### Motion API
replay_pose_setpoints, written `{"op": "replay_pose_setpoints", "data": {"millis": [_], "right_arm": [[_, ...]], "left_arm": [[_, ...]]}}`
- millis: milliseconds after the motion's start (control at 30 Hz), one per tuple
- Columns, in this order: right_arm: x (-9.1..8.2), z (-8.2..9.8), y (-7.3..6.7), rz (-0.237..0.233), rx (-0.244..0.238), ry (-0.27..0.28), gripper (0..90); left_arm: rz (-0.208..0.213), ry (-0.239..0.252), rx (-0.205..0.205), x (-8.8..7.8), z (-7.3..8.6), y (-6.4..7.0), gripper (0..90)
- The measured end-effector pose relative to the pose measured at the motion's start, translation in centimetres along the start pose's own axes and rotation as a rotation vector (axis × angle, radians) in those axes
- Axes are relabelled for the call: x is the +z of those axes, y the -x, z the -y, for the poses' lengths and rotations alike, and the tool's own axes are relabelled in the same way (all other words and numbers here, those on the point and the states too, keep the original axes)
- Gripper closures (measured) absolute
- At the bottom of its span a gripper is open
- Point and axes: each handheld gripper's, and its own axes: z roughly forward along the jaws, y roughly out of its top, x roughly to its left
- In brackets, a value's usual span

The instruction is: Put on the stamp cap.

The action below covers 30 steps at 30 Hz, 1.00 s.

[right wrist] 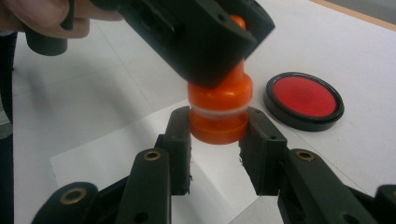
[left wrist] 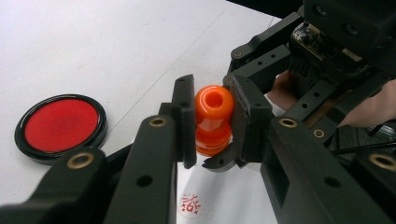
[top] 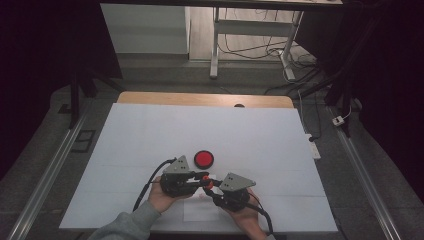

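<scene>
An orange stamp (top: 208, 183) hangs just above the white table (top: 150, 130), held between my two grippers near the front middle. My left gripper (left wrist: 213, 121) is shut on its upper knobbed half (left wrist: 214, 105). My right gripper (right wrist: 218, 133) is shut on the lower orange section (right wrist: 218, 123), below a pale ring. In the high view the left gripper (top: 204, 178) comes in from the left and the right gripper (top: 212, 190) from the lower right, tips meeting at the stamp. A round red ink pad (top: 204, 159) in a black case lies just beyond them.
Under the stamp lies a white paper sheet (right wrist: 116, 154) bearing a red seal print (left wrist: 191, 205). The ink pad (left wrist: 60, 126) lies close to the left of my left gripper's jaws. A wooden table edge (top: 200, 98) runs along the far side, with desk legs and cables behind.
</scene>
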Motion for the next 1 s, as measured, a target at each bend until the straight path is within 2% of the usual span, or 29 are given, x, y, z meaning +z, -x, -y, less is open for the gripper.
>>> {"op": "replay_pose_setpoints", "data": {"millis": [533,700,867,1000], "right_arm": [[-0.05,-0.10,-0.04,0.006,0.000,0.012,64.6],[-0.14,-0.15,-0.13,0.022,-0.002,0.020,64.7],[-0.23,-0.24,-0.27,0.032,-0.007,0.024,64.9],[-0.24,-0.22,-0.25,0.034,0.009,0.028,65.0]], "left_arm": [[0.001,-0.009,-0.003,0.21,0.08,-0.07,72.3],[0.012,-0.002,-0.007,0.23,0.14,-0.19,72.3],[0.030,0.003,-0.028,0.16,0.20,-0.48,72.4],[0.031,0.015,-0.030,0.17,0.28,-0.49,72.4]]}}
